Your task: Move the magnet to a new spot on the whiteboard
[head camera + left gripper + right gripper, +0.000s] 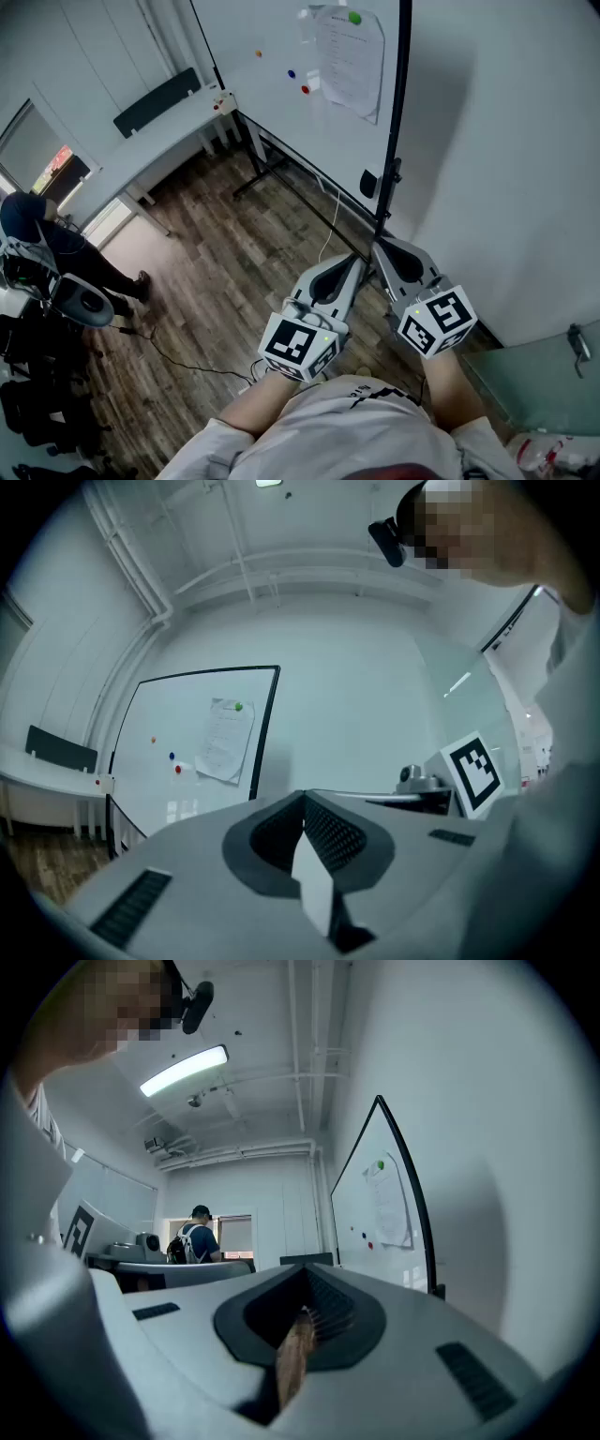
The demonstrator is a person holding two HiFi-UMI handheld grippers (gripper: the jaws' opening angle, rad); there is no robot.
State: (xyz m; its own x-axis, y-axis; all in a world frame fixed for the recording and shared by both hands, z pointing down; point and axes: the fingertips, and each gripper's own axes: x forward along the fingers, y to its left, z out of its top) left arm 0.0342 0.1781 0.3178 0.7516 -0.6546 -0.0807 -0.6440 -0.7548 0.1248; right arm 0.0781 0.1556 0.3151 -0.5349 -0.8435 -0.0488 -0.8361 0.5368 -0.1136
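The whiteboard (272, 37) stands ahead on a black frame. It carries an orange magnet (259, 53), a blue magnet (291, 73) and a red magnet (305, 90). A green magnet (354, 17) pins a printed sheet (350, 56). Both grippers are held close to the body, well short of the board. My left gripper (359, 258) is shut and empty, as is my right gripper (378, 246). The left gripper view shows its jaws (305, 797) meeting below the red magnet (178, 770). In the right gripper view the jaws (305, 1269) are together, the board (375, 1213) to their right.
A white desk (159, 141) stands left of the board over a wooden floor. A person in dark clothes (56, 244) stands at far left beside a chair (80, 300). A cable (178, 361) trails over the floor. The board's black post (398, 112) rises just ahead.
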